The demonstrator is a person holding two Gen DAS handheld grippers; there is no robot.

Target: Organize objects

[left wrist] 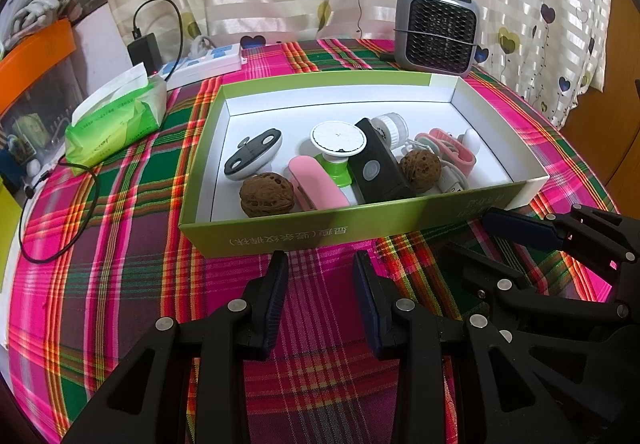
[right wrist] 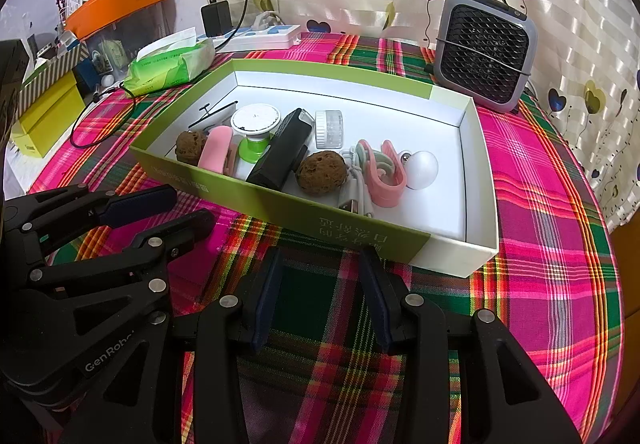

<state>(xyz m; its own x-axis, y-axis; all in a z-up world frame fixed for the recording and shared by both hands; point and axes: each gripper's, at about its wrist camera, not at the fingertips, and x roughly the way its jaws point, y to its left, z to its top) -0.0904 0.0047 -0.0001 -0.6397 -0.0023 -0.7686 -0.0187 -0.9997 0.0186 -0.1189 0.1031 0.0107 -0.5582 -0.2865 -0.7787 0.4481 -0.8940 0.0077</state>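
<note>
Green-sided box [left wrist: 280, 234] at frame centre looks fully loaded, so I judge sorting nearly done; my left gripper [left wrist: 322, 300] and right gripper [right wrist: 322, 296] hover parted, empty, next needing only retreat.

The left gripper [left wrist: 321, 258] is held tilted downward, its jaws parted with nothing between them. The right gripper [right wrist: 324, 254] is held just beside it at a similar downward tilt, jaws likewise parted and empty.

walnuts: 2 [left wrist: 267, 194] [left wrist: 420, 170] | pink clips: 2 [left wrist: 316, 183] [left wrist: 450, 147] | green box: 1 [left wrist: 280, 234] | black device: 1 [left wrist: 378, 163] | fan heater: 1 [left wrist: 438, 29] | tissue pack: 1 [left wrist: 116, 119]
</note>
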